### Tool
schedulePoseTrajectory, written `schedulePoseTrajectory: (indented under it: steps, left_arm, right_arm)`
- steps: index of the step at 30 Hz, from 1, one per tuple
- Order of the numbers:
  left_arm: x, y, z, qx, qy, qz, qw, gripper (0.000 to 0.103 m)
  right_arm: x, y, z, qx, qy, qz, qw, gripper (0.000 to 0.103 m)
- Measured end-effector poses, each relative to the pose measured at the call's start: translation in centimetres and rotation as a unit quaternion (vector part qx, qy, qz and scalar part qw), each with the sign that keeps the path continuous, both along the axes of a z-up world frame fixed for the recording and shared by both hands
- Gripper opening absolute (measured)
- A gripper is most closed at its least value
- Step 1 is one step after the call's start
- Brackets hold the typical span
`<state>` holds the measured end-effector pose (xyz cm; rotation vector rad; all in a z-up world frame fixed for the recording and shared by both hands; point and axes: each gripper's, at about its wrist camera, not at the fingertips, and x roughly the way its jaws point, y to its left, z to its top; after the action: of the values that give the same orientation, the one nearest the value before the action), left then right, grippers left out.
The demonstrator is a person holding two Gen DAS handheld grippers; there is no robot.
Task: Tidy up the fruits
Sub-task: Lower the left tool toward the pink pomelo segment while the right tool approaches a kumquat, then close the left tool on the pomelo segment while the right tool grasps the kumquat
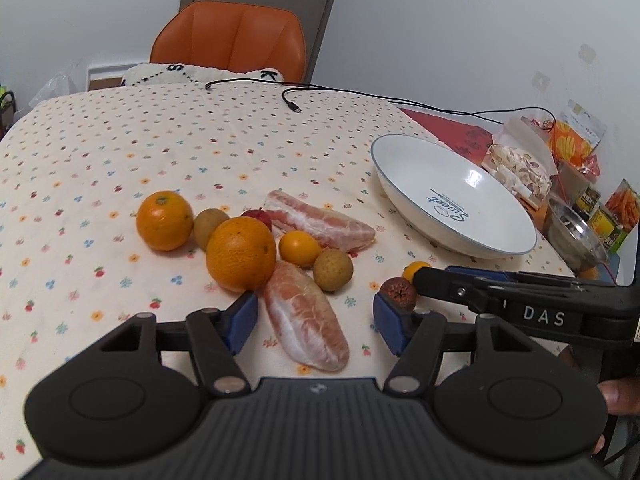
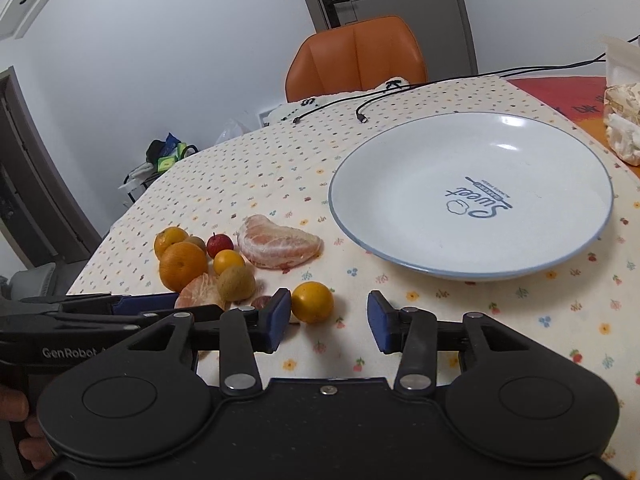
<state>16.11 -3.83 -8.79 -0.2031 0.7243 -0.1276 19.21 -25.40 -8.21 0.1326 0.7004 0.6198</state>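
Fruits lie clustered on the flowered tablecloth: two oranges (image 1: 241, 254), two pomelo segments (image 1: 306, 322), two brownish longans (image 1: 333, 270), small yellow kumquats (image 1: 299, 248) and a small red fruit (image 2: 219, 244). My left gripper (image 1: 316, 324) is open, and the near pomelo segment lies between its blue pads. My right gripper (image 2: 329, 320) is open too, just behind a kumquat (image 2: 312, 302) that sits ahead of its left pad. A dark brown wrinkled fruit (image 1: 398, 292) rests by the left gripper's right pad. The white plate (image 2: 400, 184) with blue rim holds nothing.
Snack bags (image 1: 520, 164) and a steel bowl (image 1: 576, 236) crowd the table's right edge. Black cables (image 1: 296, 106) lie at the far side. An orange chair (image 1: 230, 40) stands behind the table. The right gripper's arm (image 1: 520, 300) crosses the left wrist view.
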Motion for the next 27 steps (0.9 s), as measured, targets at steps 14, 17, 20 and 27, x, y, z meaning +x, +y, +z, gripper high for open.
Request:
schedulePoseTrajectory:
  steps: [14,17,20,27]
  left_arm:
    - [0.7,-1.1,-0.3,0.028,-0.015,-0.010,0.9994,0.052]
    - [0.5,-1.1,-0.4,0.041,-0.019,-0.008,0.9990,0.047]
    - [0.1,-1.3,-0.5,0.056,-0.023,-0.009,0.9981,0.046]
    - [-0.7,-2.0,-0.7,0.095,-0.032,-0.012,0.9949,0.046]
  right_arm:
    - [0.1,0.2,-0.3,0.007,-0.004,0.010,1.000,0.023]
    - [-0.2,-0.1,-0.3,0.010,-0.003,0.009,1.000,0.023]
    - [-0.6,-0.3,-0.3,0.011,-0.001,0.006,1.000,0.023]
    - [-1.3,-0.6,-0.2,0.011,0.002,0.003,1.000,0.023]
